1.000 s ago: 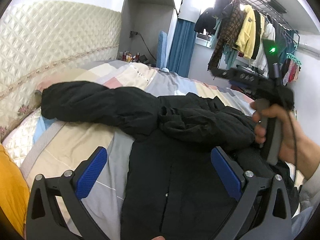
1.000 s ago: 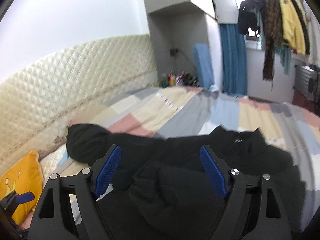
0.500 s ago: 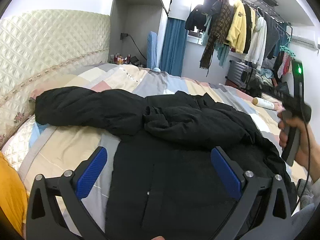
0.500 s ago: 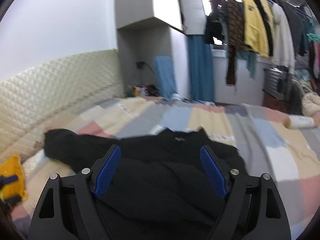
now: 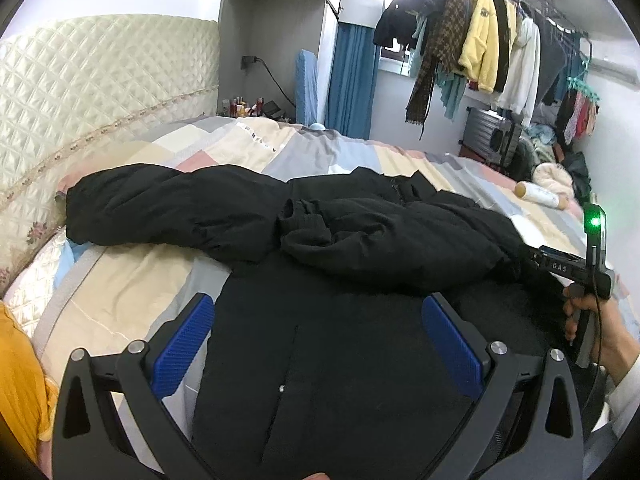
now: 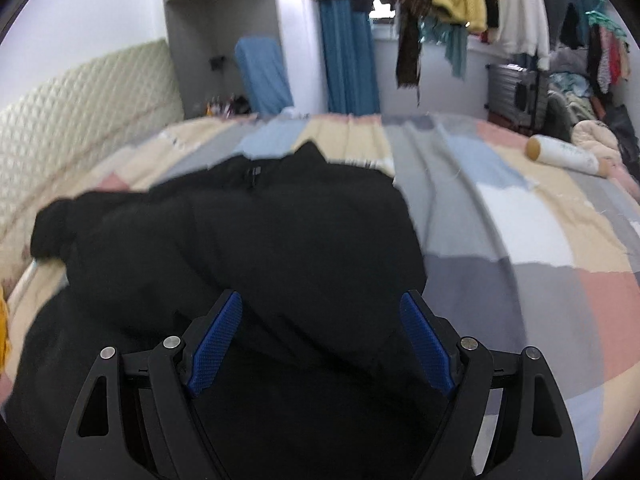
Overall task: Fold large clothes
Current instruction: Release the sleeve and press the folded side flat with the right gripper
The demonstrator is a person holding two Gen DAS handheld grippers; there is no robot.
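**Cam setup, both wrist views**

L wrist cam: I see it low over the bed, just above the black coat (image 5: 320, 340), facing along the left gripper (image 5: 320, 344) fingers toward the headboard (image 5: 100, 92) and clothes rack (image 5: 480, 52). Right gripper (image 5: 576, 272) body shows at its R edge.

R wrist cam: also close above the coat (image 6: 260, 248), sited further R, facing the far wall w/ the blue curtain (image 6: 348, 52); view is blurred.

Overlap: coat, patchwork cover (image 6: 500, 208), bottle (image 6: 564, 156), curtain, rack, headboard.
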